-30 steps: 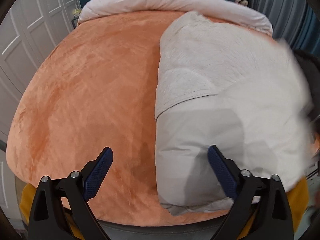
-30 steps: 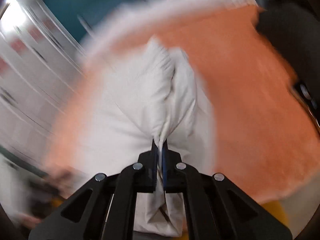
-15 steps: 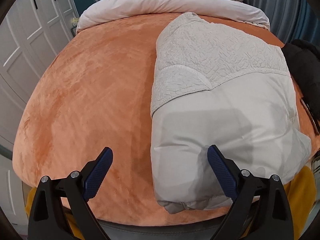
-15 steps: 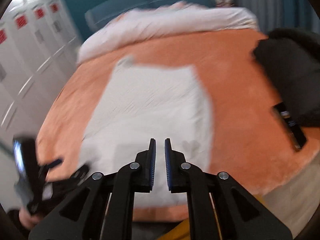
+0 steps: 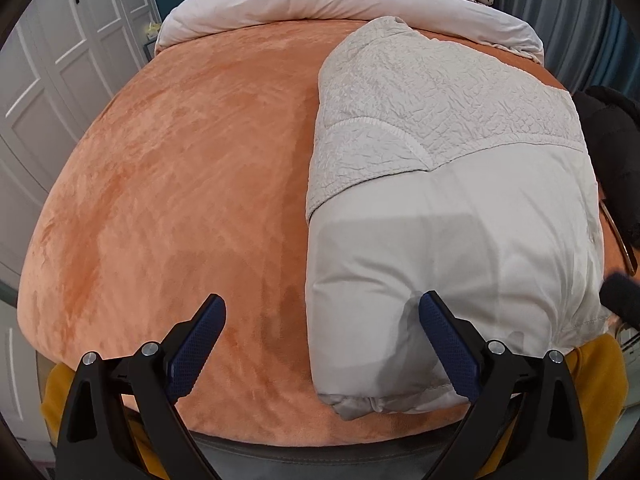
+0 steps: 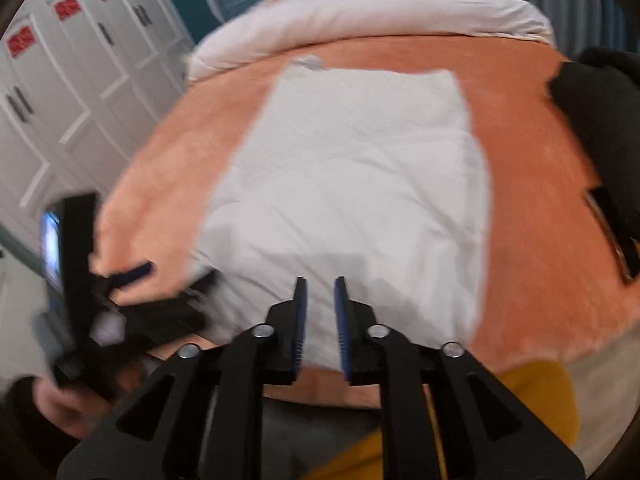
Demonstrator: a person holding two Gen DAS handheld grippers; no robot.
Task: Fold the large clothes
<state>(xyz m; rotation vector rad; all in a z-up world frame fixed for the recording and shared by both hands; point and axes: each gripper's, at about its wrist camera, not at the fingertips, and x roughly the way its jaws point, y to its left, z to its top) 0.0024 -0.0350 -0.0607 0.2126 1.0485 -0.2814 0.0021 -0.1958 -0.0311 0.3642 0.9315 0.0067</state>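
A pale grey padded garment [image 5: 448, 208] lies folded on the orange bed cover [image 5: 180, 180], its crinkled lining uppermost at the far end. My left gripper [image 5: 322, 316] hovers wide open over the garment's near left edge with nothing between its blue pads. In the right wrist view the same garment [image 6: 360, 176] spreads out ahead. My right gripper [image 6: 320, 296] hangs above its near edge; its jaws are opening, a narrow gap shows, and nothing is between them. The left gripper [image 6: 132, 276] and the hand holding it appear blurred at the lower left.
A rolled white duvet [image 5: 340, 0] lies across the head of the bed. Dark clothing [image 6: 600, 120] and a flat dark object [image 6: 612, 228] sit at the bed's right edge. White wardrobe doors [image 5: 48, 80] stand to the left. Yellow fabric [image 6: 536, 396] shows below the bed's near edge.
The right gripper let go of the garment fold it pinched, pulled back and up, and its jaws parted. The garment settled flat. The left gripper stayed put and open.
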